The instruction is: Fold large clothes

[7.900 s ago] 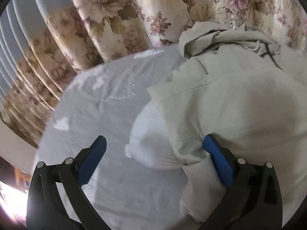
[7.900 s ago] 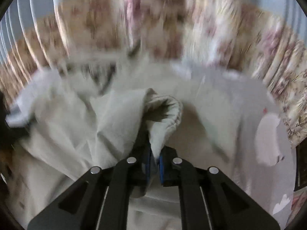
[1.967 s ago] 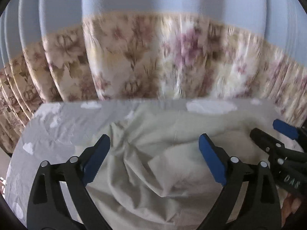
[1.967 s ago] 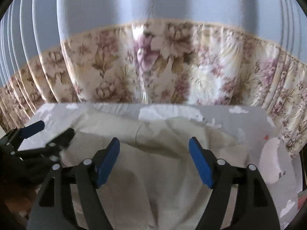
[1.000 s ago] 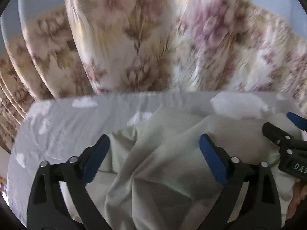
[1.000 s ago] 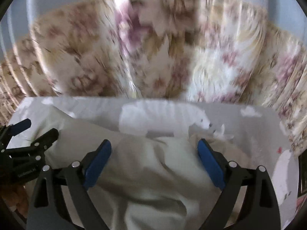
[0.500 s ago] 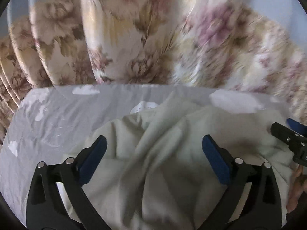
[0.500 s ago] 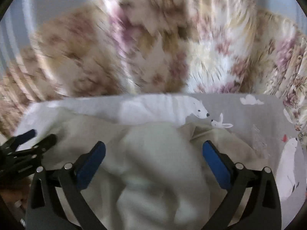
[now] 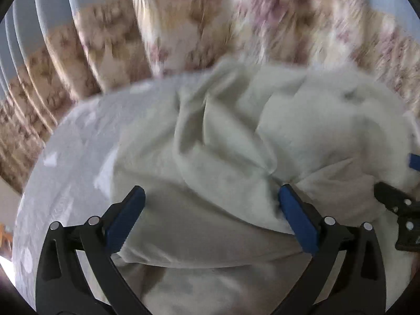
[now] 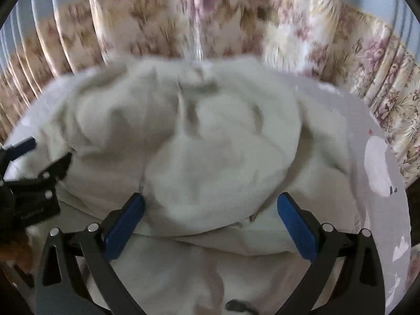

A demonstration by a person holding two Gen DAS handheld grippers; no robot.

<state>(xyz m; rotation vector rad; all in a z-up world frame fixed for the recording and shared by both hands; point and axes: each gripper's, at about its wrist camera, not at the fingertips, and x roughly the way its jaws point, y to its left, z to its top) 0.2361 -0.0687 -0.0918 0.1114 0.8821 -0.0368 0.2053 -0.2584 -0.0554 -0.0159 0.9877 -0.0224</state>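
A large pale cream garment (image 9: pixel 236 141) lies crumpled in a rounded heap on the grey bed sheet (image 9: pixel 78 141); it also fills the middle of the right wrist view (image 10: pixel 210 144). My left gripper (image 9: pixel 210 215) is open and empty, low over the garment's near left part. My right gripper (image 10: pixel 208 216) is open and empty, low over the near fold of the heap. The right gripper shows at the right edge of the left wrist view (image 9: pixel 401 207), and the left gripper at the left edge of the right wrist view (image 10: pixel 31 173). Both views are blurred.
Floral pleated curtains (image 9: pixel 199 26) hang right behind the bed, also in the right wrist view (image 10: pixel 302 26). The sheet has white animal prints (image 10: pixel 378 165) at the right side. The bed's left edge (image 9: pixel 23 197) drops off to a bright floor.
Both grippers have tilted down and moved closer over the garment, which now fills more of each view. Both jaws stay open.
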